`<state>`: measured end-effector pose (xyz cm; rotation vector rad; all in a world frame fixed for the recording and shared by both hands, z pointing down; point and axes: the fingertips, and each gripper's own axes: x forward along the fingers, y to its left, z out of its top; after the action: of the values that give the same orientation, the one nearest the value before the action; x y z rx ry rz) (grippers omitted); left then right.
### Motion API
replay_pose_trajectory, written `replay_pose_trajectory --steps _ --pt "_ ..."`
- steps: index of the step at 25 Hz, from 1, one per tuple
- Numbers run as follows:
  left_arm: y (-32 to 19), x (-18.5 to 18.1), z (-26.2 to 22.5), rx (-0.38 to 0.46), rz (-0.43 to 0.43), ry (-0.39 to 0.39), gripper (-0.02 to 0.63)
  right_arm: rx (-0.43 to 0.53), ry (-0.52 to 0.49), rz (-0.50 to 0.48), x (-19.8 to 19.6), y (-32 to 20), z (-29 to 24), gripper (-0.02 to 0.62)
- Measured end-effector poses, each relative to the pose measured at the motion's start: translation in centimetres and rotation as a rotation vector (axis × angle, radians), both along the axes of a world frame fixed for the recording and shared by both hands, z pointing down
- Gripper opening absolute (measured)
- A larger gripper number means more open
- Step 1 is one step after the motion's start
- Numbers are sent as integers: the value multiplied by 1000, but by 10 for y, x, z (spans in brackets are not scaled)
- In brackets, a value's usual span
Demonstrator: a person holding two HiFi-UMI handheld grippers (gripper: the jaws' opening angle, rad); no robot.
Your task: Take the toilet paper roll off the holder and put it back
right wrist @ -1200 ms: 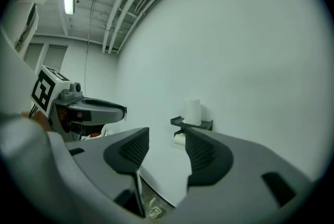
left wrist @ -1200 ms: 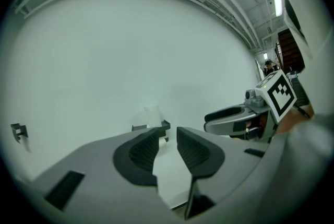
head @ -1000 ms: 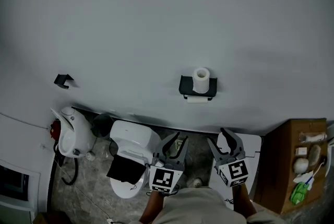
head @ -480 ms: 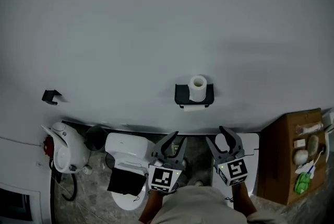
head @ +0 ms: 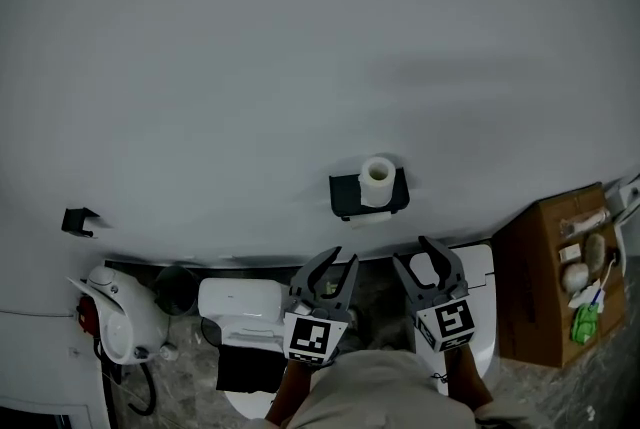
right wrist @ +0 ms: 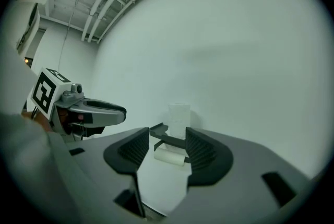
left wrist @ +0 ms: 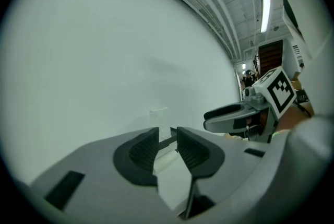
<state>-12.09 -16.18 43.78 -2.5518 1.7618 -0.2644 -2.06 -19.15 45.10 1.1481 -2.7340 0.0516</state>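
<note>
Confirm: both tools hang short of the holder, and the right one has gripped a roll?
No grip: the right gripper view shows the right tool open and empty, one roll standing on the holder, a lower roll beneath. It and the left tool hang short of the holder.

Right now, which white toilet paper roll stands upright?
The white toilet paper roll atop the black wall-mounted holder; the other roll hangs sideways under it.
</note>
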Motion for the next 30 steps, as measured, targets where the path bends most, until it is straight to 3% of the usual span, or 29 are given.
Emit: replay_pose_trajectory --steps 4,30 --pt "-11 -9 0 -3 34 13 109 -32 21 22 -10 -5 7 218" --pt "-80 -42 20 -34 230 55 109 10 47 226 -47 -70 6 239"
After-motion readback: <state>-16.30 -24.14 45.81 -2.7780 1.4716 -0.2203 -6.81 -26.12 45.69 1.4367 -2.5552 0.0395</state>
